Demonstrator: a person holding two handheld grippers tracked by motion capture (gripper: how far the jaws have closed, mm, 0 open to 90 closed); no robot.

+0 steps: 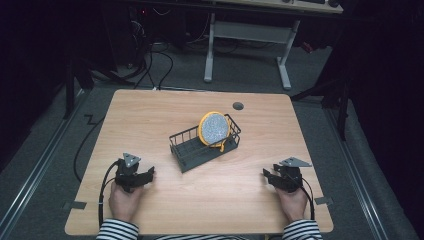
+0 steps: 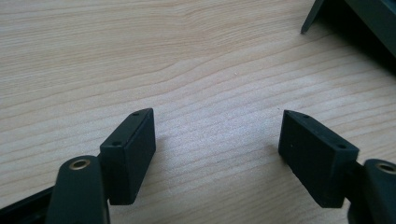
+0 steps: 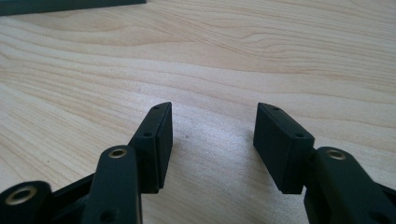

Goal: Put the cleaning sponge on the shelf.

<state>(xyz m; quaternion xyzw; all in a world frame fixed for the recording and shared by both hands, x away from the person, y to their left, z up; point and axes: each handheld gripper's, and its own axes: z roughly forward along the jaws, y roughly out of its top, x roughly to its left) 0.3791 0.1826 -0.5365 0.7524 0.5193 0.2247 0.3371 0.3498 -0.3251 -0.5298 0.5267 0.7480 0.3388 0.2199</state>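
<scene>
1 wood table (image 1: 150,120), 1 dark wire basket (image 1: 192,150) w/ 1 yellow-rimmed round disc (image 1: 214,127) standing on edge inside it, 2 grippers. Basket sits ahead of & between both sets of jaws, well apart from each. Left gripper (image 1: 150,175) low over the tabletop, jaws wide apart, nothing betw. them. Right gripper (image 1: 266,176) same: jaws spread, nothing held, bare wood betw. its pads (image 3: 159,140).
</scene>
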